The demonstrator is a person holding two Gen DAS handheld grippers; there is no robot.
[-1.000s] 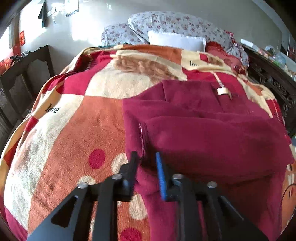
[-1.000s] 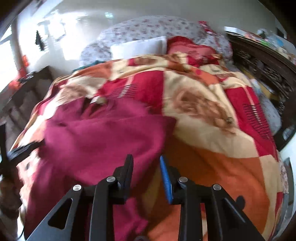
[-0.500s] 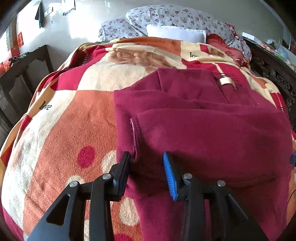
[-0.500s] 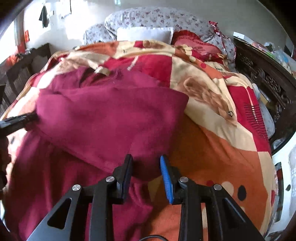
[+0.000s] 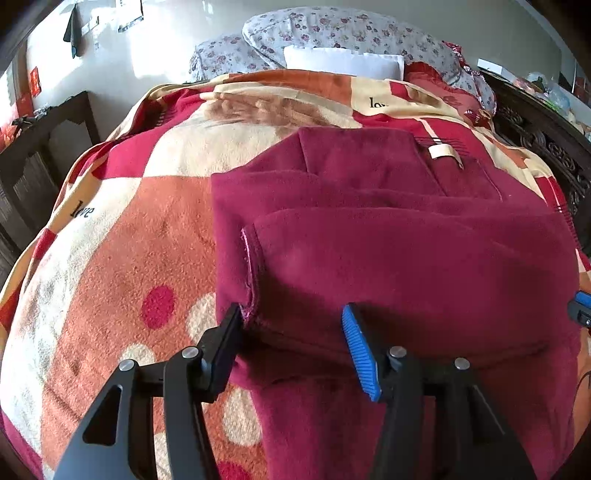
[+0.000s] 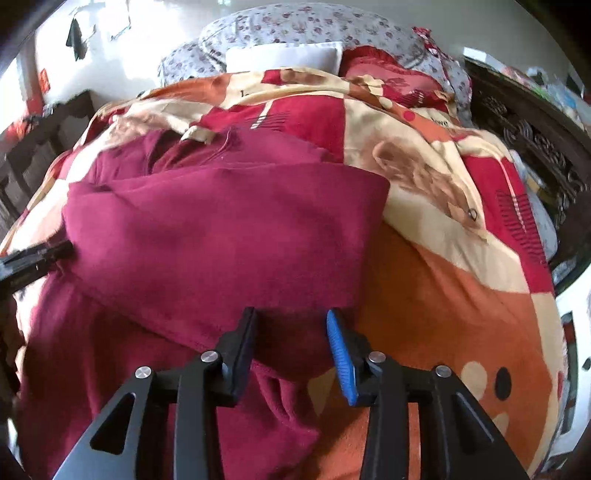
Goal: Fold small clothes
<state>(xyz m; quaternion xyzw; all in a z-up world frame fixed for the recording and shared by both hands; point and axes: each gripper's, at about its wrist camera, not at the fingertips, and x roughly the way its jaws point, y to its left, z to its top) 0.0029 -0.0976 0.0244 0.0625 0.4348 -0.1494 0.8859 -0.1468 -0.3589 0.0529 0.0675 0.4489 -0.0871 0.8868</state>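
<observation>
A maroon fleece garment [image 5: 406,258] lies on the bed with its near part folded over onto itself; a cream label [image 5: 441,151] shows at its far end. My left gripper [image 5: 291,314] sits at the fold's near left corner with its jaws opening; the cloth edge lies loose between them and the pads do not press on it. My right gripper [image 6: 291,317] is at the near right corner of the same garment [image 6: 221,240], jaws also opening, with slack cloth between them. In the left wrist view the right gripper's blue fingertip [image 5: 580,312] shows at the far right edge.
A patterned red, orange and cream blanket [image 5: 129,258] covers the bed. Floral pillows [image 5: 351,33] and a white pillow [image 5: 343,64] lie at the head. Dark wooden furniture [image 5: 33,155] stands to the left, and a carved dark wooden frame [image 6: 535,140] runs along the right.
Both grippers pinched the folded edge a second ago; their jaws have since spread and let it go. The folded flap has come down and settled flat on the garment.
</observation>
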